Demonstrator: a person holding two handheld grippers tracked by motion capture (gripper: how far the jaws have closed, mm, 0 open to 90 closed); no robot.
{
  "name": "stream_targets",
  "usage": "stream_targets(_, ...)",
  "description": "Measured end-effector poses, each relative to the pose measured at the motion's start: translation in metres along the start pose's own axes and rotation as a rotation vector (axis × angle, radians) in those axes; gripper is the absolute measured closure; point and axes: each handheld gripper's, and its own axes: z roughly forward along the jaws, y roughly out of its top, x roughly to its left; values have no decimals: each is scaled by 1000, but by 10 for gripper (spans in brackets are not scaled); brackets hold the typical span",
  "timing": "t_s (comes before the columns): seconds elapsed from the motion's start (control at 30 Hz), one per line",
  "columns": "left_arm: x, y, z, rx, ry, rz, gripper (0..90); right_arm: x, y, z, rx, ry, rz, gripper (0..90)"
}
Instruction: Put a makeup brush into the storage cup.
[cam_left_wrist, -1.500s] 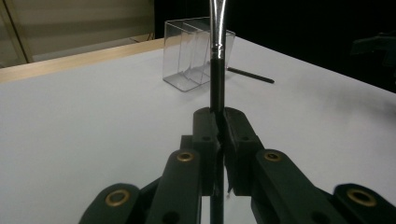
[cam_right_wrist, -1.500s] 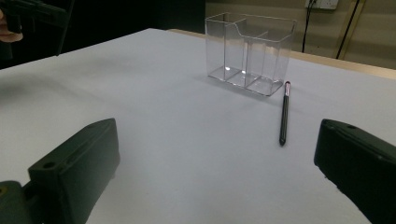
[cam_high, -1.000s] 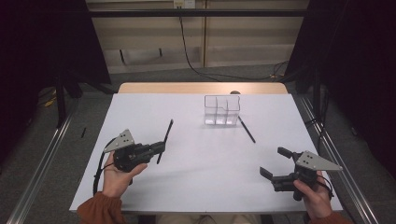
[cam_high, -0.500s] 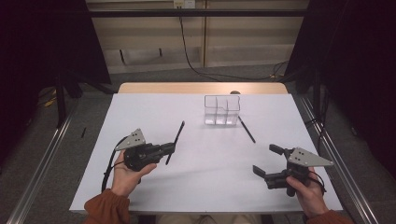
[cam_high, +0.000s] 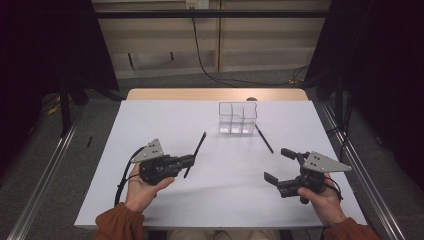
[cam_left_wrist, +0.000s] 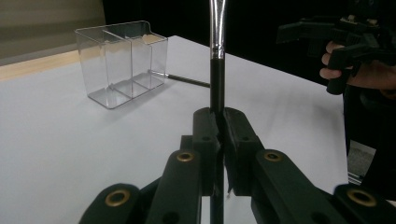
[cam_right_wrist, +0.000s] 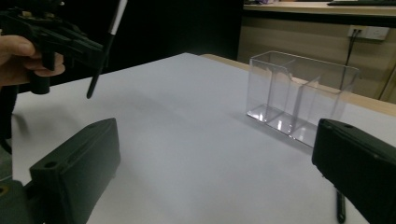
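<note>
My left gripper (cam_high: 189, 160) is shut on a black-handled brush (cam_high: 196, 153), held just above the white table (cam_high: 220, 200) left of centre. In the left gripper view the brush (cam_left_wrist: 216, 70) rises from the closed jaws, silver ferrule up. A clear three-compartment holder (cam_high: 238, 118) stands empty at the back centre, also visible as the holder (cam_left_wrist: 122, 60) and the holder (cam_right_wrist: 301, 95). A second black brush (cam_high: 264, 138) lies on the table right of it. My right gripper (cam_high: 276, 164) is open and holds nothing, at the front right.
The table's wooden far edge (cam_high: 215, 94) lies behind the holder. The right gripper view shows the other hand with the left gripper (cam_right_wrist: 60, 39) and its brush (cam_right_wrist: 105, 51) at far left. Dark floor and metal rails flank the table.
My left gripper has carried the brush to the right, toward the table's middle. My right gripper has shifted a little left and forward, still open.
</note>
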Motion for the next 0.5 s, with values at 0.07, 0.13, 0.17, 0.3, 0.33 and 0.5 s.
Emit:
stream_targets(0.07, 0, 0, 3, 14, -3, 10, 842, 5, 1, 5, 6, 36, -10, 1)
stream_targets(0.13, -1, 0, 7, 15, -11, 9, 842, 6, 1, 7, 7, 42, -15, 2)
stream_targets(0.17, -2, 1, 11, 14, -17, 9, 843, 8, 1, 10, 12, 55, -17, 4)
stream_targets(0.3, -3, 4, 18, 14, -26, 11, 842, 9, 3, 17, 16, 73, -10, 5)
stream_targets(0.33, -3, 5, 20, 16, -27, 16, 842, 10, 4, 19, 13, 82, -11, 4)
stream_targets(0.5, -5, 8, 30, 16, -41, 18, 842, 11, 12, 29, 20, 122, -10, 11)
